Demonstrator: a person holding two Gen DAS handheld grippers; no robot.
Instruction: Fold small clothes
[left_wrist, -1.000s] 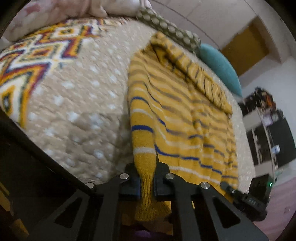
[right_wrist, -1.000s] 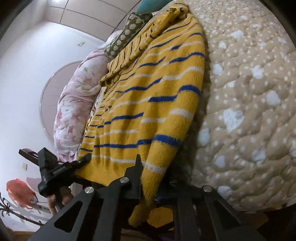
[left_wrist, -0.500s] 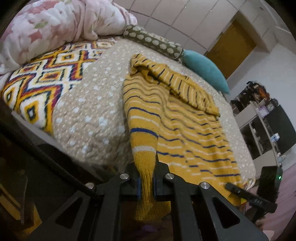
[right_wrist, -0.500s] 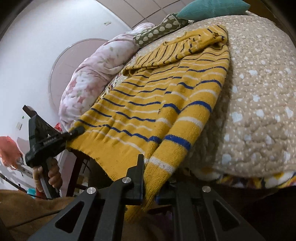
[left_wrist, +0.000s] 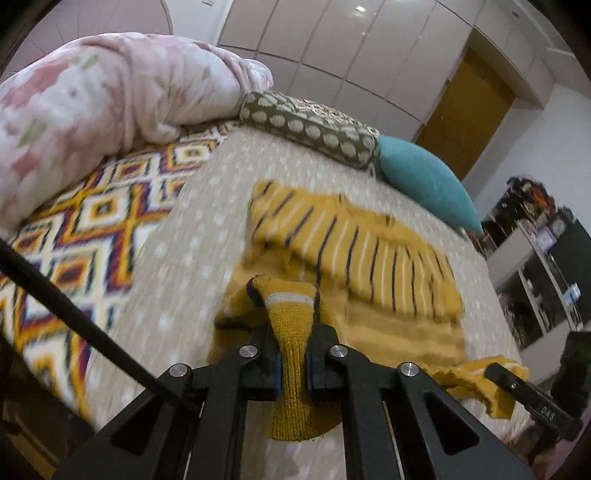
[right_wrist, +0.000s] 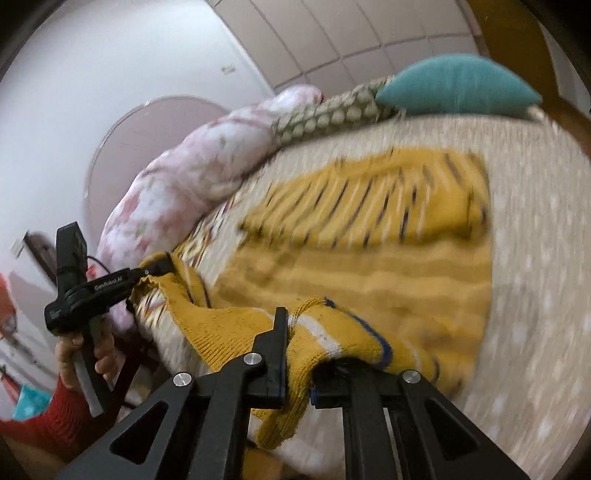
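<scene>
Left wrist view: left gripper (left_wrist: 293, 363) clenched on hem of mustard-yellow knit sweater with blue and white stripes (left_wrist: 369, 254), lying on beige dotted bedspread (left_wrist: 184, 258). Right gripper (right_wrist: 297, 365) pinches the other hem corner. Pink floral duvet (left_wrist: 92, 107), olive dotted bolster (left_wrist: 314, 127), teal cushion (left_wrist: 424, 184) behind.

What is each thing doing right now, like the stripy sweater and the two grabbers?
Yellow striped sweater: lying on the bed, bottom hem lifted and doubling over.
Left gripper: shut on the hem's left corner.
Right gripper: shut on the hem's right corner.
Beige dotted blanket: spread flat under the sweater.
Teal pillow: lying at the head of the bed.
Pink floral duvet: bunched up.
</scene>
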